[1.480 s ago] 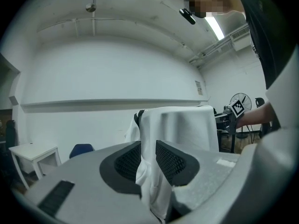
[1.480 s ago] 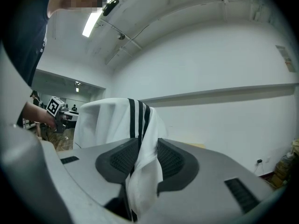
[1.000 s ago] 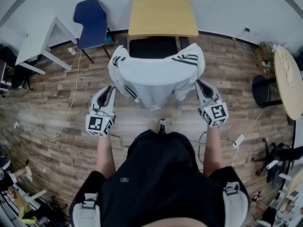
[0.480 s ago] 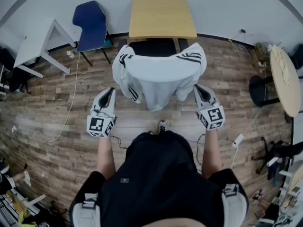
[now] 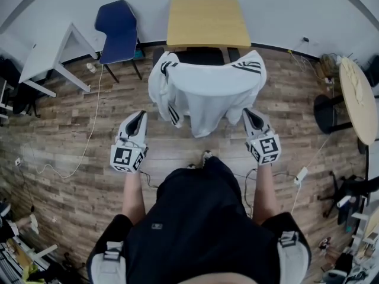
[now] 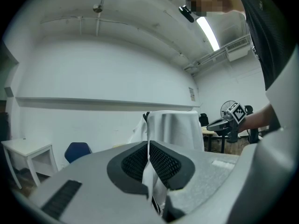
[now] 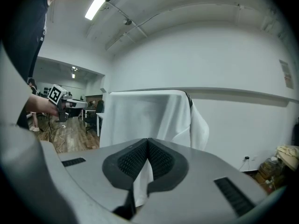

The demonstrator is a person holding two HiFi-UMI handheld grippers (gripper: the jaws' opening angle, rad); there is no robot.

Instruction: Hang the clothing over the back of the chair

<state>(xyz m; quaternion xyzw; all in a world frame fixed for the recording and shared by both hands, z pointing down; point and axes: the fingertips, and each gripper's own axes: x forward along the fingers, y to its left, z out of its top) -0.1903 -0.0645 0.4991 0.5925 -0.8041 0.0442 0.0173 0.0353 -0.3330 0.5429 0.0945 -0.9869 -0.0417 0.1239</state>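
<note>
Wood-plank flooring (image 5: 71,129) runs across a workroom with plain white walls. A pale wooden table (image 5: 207,21) stands against the far wall, with a blue chair (image 5: 118,31) and a white table (image 5: 50,55) to its left and a round table (image 5: 358,99) at the right edge. A thin cable (image 5: 89,129) trails over the boards.

The clothing (image 5: 207,93), a white top with dark stripes on the sleeves, lies draped over the back of the chair (image 5: 198,56), whose dark seat is tucked towards the wooden table. Its body falls down the near side and a sleeve hangs at each end. It probably stays put because its weight is spread to both sides of the backrest.

The left gripper (image 5: 137,116) and the right gripper (image 5: 249,112) are held level on either side of the garment, on the person's side of it. Both gripper views show the ribbed pads pressed together with nothing caught between them. The white seen in the slot under the pads looks like the hanging garment beyond, not cloth in the grip. The left one is clear of the sleeve; the right one appears just beside the hem, though whether it touches cannot be told.

Judging by this, the hanging looks done, and the claws are closed and empty because they have nothing left to hold
</note>
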